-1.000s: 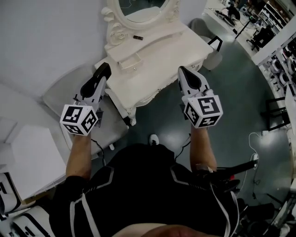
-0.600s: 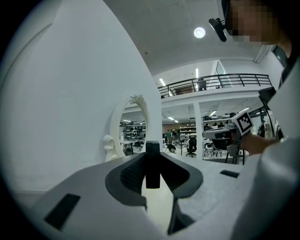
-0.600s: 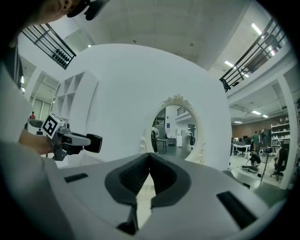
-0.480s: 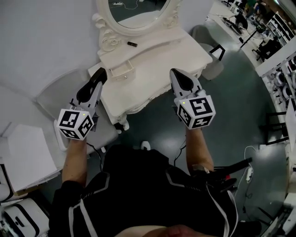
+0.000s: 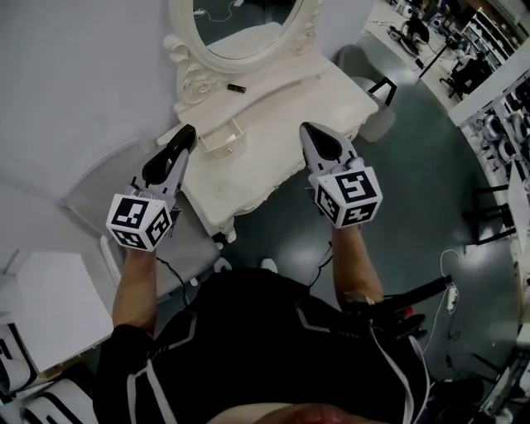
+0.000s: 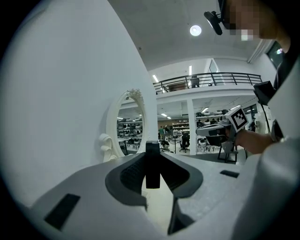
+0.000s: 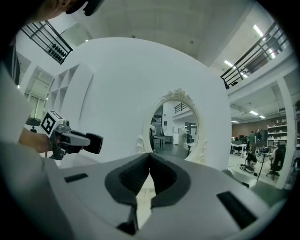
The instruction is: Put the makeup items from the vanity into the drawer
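Holding the left gripper (image 5: 185, 132) clamped on a black stick (image 6: 152, 165), you keep the right gripper (image 5: 308, 130) closed, empty. Beyond, on the vanity (image 5: 286, 99), the drawer (image 5: 222, 139) hides its inside; another black item (image 5: 236, 87) lies near the mirror (image 5: 248, 25).

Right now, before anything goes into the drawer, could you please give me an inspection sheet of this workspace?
Surface: white vanity top, mostly bare.
Job's things: one small dark item lying in front of the mirror; small drawer looks pulled partly out.
Clutter: nothing seen.
Grippers: left gripper closed on a dark stick; right gripper shut, empty.
Cables: dark cable under the left arm; white cable on the floor at the right.
Surroundings: grey chair left of the vanity; shelving far right.
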### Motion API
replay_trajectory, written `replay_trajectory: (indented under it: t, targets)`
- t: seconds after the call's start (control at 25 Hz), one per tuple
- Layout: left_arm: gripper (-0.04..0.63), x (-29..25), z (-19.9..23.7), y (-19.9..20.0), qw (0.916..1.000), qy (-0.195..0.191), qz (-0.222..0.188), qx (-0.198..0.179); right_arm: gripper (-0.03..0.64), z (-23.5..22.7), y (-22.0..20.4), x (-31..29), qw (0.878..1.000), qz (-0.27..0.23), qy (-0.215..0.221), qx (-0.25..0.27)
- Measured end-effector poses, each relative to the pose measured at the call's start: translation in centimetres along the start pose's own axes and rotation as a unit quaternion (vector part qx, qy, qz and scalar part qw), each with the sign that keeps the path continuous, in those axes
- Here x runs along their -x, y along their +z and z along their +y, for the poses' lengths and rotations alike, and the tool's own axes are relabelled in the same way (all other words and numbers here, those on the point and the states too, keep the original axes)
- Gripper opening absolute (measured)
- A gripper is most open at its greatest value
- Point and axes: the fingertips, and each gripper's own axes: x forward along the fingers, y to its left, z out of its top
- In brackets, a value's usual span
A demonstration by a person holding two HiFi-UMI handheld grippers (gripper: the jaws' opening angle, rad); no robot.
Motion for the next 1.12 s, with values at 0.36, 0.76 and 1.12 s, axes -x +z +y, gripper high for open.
replay_trajectory:
  t: [0.36,0.76,1.12]
  targets:
    - [0.092,-1.1,4.2,-1.5,0.9984,-0.052,0.018,0.012,0.005,2.5,0.4,-3.2,0.999,0.019,-0.036,0.002]
    - [0.092,-4.9,5.8,-5.8,0.9930,-0.091,0.074,-0.016,0.005,2.8,-0.9,-6.5,0.999,0.036,-0.040,0.002]
    - [0.092,-10.7,7.1,-10.1,0.9878,-0.065,0.140,-0.016,0.005,-1.3,-2.5,-10.7,0.998,0.056,0.001,0.002]
